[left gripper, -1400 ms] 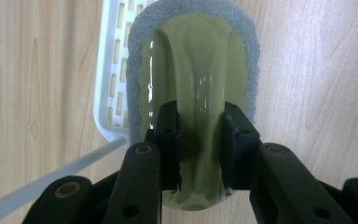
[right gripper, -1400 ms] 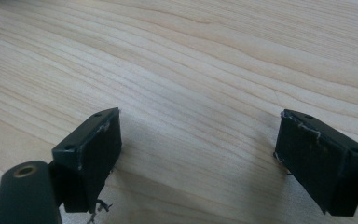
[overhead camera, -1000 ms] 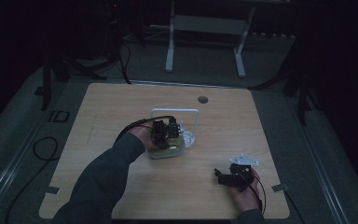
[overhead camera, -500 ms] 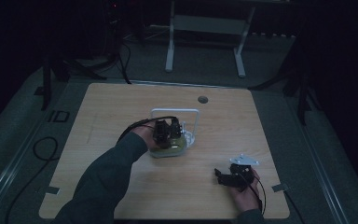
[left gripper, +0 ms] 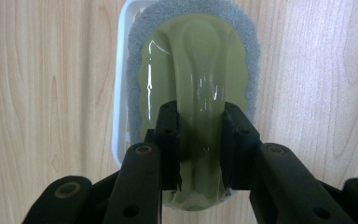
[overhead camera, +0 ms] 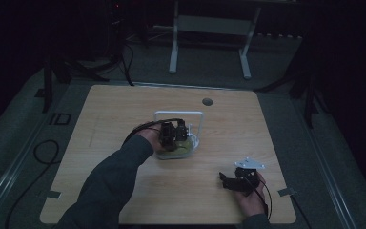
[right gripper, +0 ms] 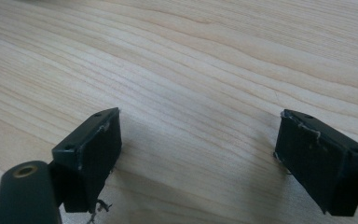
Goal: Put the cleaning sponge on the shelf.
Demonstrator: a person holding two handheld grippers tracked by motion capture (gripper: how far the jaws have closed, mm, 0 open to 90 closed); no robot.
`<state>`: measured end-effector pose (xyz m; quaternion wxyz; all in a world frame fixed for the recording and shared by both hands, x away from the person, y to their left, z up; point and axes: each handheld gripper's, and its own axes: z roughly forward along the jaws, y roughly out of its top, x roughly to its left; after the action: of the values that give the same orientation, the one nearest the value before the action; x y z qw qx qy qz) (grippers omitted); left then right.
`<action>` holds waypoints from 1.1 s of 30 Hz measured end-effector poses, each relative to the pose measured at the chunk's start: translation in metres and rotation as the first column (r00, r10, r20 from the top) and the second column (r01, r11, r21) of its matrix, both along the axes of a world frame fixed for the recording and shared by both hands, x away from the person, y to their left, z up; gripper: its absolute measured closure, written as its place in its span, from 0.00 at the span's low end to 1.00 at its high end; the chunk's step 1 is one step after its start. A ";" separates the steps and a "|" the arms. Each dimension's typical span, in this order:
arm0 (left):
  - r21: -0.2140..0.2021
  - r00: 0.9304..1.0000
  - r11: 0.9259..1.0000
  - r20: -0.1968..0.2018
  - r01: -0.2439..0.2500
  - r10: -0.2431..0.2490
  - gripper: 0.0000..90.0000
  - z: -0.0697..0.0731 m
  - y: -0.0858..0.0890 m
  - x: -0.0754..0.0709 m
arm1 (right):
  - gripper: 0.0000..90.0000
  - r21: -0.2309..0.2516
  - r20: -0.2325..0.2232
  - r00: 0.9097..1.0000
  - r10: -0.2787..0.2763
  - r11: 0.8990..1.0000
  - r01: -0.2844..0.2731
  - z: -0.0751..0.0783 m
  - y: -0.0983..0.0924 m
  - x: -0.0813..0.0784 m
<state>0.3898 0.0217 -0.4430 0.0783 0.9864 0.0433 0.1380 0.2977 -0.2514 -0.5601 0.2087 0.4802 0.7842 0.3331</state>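
At the frame's centre the left gripper point(left gripper: 199, 135) clamped the green scrubber's point(left gripper: 193, 70) raised handle over its white tray point(left gripper: 119, 112), while the right gripper point(right gripper: 198, 154), lower right, gaped empty above the table point(right gripper: 214, 56).

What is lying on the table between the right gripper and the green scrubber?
Nothing: in the high view, only bare wooden table separates the right gripper from the green scrubber.
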 end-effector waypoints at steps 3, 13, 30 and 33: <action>0.000 1.000 1.000 0.020 0.014 -0.014 0.80 0.000 -0.002 0.000 | 0.16 0.000 0.000 1.000 0.000 1.000 0.000 0.000 0.000 0.000; 0.026 0.998 0.999 0.044 0.035 -0.036 0.80 0.001 -0.008 0.004 | 0.16 -0.001 0.002 1.000 0.001 1.000 -0.001 0.000 0.000 0.000; 0.045 0.994 0.998 0.097 0.043 -0.047 0.80 -0.002 -0.013 0.009 | 0.16 0.000 0.001 1.000 0.001 1.000 -0.001 0.000 0.000 0.000; 0.052 0.993 0.997 0.102 0.050 -0.055 0.80 -0.003 -0.014 0.009 | 0.16 -0.001 0.002 1.000 0.001 1.000 -0.001 0.000 0.000 0.000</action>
<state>0.3985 0.0073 -0.4459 0.0596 0.9804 0.0098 0.1876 0.2979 -0.2515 -0.5602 0.2097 0.4792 0.7844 0.3334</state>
